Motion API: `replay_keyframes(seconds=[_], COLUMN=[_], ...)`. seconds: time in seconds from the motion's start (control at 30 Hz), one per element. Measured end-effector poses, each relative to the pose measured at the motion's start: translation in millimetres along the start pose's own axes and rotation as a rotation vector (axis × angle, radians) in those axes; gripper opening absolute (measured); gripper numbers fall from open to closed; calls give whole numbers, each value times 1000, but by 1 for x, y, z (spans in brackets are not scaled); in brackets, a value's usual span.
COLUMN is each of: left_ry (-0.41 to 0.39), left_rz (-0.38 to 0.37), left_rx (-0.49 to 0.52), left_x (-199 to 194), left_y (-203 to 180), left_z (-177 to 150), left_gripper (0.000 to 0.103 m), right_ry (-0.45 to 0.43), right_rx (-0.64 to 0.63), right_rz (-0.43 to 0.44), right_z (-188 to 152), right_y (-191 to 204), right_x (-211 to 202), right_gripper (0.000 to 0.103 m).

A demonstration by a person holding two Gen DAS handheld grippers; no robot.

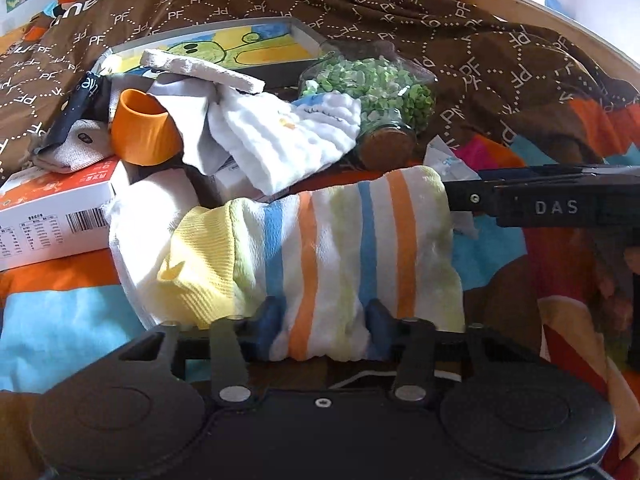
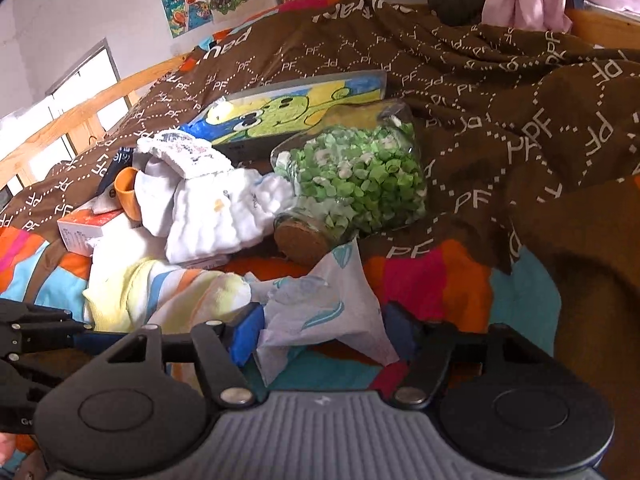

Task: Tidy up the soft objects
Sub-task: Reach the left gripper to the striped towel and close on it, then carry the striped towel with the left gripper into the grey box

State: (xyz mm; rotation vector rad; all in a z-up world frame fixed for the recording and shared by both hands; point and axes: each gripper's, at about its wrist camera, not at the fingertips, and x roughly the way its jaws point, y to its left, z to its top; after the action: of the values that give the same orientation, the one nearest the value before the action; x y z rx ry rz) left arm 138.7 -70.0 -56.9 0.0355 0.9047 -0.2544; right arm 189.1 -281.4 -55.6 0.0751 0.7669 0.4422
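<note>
- While my left gripper (image 1: 326,334) pinches the near edge of the striped towel (image 1: 320,248), its blue pads bunch the cloth between them; the towel lies on the bedspread (image 1: 52,320) towards the near edge of the bed.
- My right gripper (image 2: 324,334) straddles the tissue pack (image 2: 320,312), which lies just right of the towel; the left pad touches the pack, but whether the right pad presses on it I cannot tell.
- Risk, in my judgement: only a narrow fold of towel sits between the left pads, so a lift may let the loose cloth slip free.
- Risk: the towel's far edge reaches close to the white muslin cloth (image 1: 288,140) and the boxes behind it, so a pull may drag that clutter along.
- Risk: the corked jar of green pieces (image 2: 356,184) lies on its side just behind the tissue pack; a knock could roll it.
- Risk: both tools work side by side and could collide; the right tool's finger already shows at the right edge of the left view.
- Legible writing: "DAS" on that finger; repeated "PF" on the brown blanket (image 1: 480,60).
- A barcode and small print mark the white box (image 1: 52,216); the print is too small to read.
</note>
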Motion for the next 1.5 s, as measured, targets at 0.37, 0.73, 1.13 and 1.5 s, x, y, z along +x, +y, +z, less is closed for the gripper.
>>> replay_keyframes(seconds=[0.37, 0.73, 1.13, 1.5], left_ry=[-16, -151, -291, -401], left_rz=[2, -6, 26, 82], left_rx=[-43, -42, -16, -43], left_x=[-20, -69, -130, -153], left_y=[-6, -10, 4, 37], left_z=[-12, -15, 27, 118], left_gripper=[8, 6, 6, 6], right_ry=[46, -13, -306, -345], right_rx=[-62, -99, -67, -58], right_rz=[-6, -47, 8, 62], right_z=[-6, -10, 10, 97], right_y=[16, 28, 32, 44], right_x=[-9, -32, -84, -54], right_gripper=[47, 27, 27, 28])
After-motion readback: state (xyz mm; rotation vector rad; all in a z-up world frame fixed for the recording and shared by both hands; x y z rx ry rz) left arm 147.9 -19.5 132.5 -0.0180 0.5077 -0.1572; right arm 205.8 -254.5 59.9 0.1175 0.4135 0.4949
